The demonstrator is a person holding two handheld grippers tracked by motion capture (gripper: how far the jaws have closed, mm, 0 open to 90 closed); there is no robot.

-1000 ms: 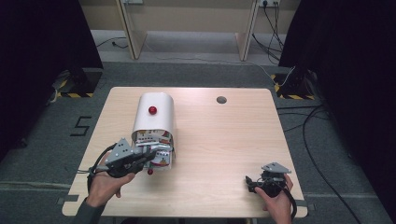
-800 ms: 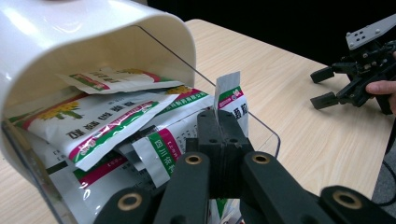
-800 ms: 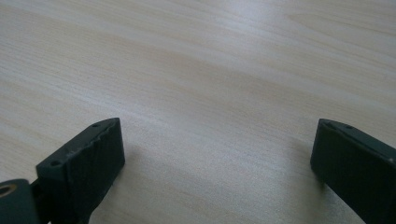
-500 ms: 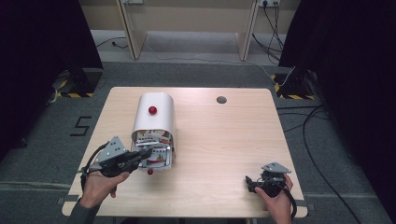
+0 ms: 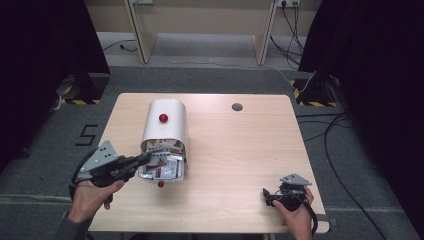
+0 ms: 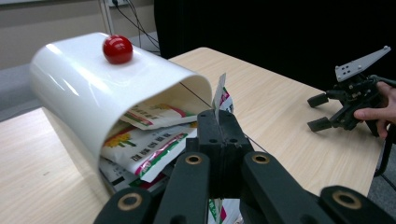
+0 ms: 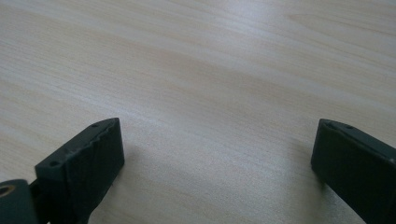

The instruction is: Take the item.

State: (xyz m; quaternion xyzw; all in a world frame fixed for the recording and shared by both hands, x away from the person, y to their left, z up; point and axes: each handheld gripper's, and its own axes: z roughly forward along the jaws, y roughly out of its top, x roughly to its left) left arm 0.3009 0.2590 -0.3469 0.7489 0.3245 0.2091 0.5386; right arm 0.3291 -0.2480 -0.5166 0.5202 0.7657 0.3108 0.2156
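Note:
A white round-topped box (image 5: 165, 131) with a red knob (image 5: 163, 118) lies on the wooden table (image 5: 240, 150). Its open mouth faces the front edge and holds several printed packets (image 5: 164, 167). My left gripper (image 5: 147, 158) is at the mouth's left side, shut on the thin edge of one packet (image 6: 219, 93), which sticks up between its jaws (image 6: 218, 135). In the left gripper view the box (image 6: 88, 88) and the packets (image 6: 149, 144) lie just behind the jaws. My right gripper (image 5: 269, 195) rests at the front right of the table, open, with bare wood between its jaws (image 7: 217, 128).
A small red knob (image 5: 160, 184) sits on the table just in front of the box's mouth. A dark round hole (image 5: 237, 106) marks the far side of the table. My right gripper (image 6: 322, 112) shows far right in the left gripper view.
My left gripper has drawn back to the left and risen a little from the box's mouth, still shut on the packet. The right hand has stayed put.

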